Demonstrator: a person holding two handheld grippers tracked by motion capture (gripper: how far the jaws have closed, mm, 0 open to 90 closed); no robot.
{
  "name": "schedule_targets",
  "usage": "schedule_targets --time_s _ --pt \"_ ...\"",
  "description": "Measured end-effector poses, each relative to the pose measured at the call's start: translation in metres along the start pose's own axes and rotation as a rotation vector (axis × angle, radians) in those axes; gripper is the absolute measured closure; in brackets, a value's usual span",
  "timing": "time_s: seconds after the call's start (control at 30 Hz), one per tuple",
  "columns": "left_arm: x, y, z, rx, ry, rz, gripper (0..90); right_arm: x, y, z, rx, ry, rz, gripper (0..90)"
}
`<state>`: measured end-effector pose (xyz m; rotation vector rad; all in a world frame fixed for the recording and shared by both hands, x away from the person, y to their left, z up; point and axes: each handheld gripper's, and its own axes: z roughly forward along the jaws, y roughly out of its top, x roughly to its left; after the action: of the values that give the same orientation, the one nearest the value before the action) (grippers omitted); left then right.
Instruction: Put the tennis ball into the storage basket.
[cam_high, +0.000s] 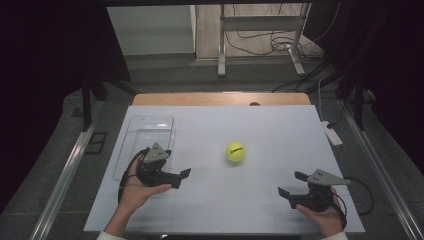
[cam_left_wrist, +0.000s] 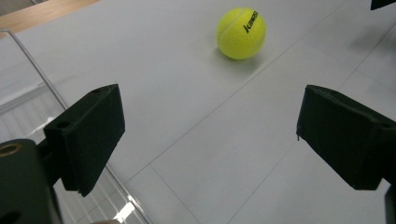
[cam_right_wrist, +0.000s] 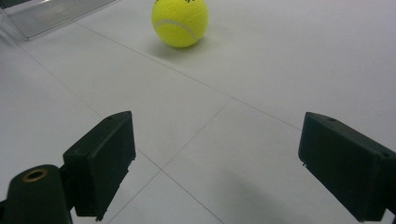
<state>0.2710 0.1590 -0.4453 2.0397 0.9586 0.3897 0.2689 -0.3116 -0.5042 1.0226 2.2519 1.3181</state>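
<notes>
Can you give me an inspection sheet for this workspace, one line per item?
Surface: white table top, faint seams, wooden edge at the far side.
Job's things: yellow tennis ball resting alone mid-table, untouched.
Clutter: clear plastic tray at the left, seemingly empty.
Grippers: left hand-held gripper open, aimed at the ball; right hand-held gripper open, nothing between the jaws.
Cables: one trails from each gripper; more lie on the floor beyond.
Surroundings: metal stand, dark curtains at both sides.

Yellow tennis ball (cam_left_wrist: 241, 32) ahead, black fingers (cam_left_wrist: 91, 135) spread, clear tray (cam_left_wrist: 28, 98) left
</notes>
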Motion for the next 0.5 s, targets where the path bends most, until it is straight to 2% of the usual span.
schedule_targets --time_s 0.5 --pt "-0.003 0.014 0.012 0.009 -0.026 0.02 8.6 -0.001 -0.001 0.0 0.002 -0.002 0.0 11.3"
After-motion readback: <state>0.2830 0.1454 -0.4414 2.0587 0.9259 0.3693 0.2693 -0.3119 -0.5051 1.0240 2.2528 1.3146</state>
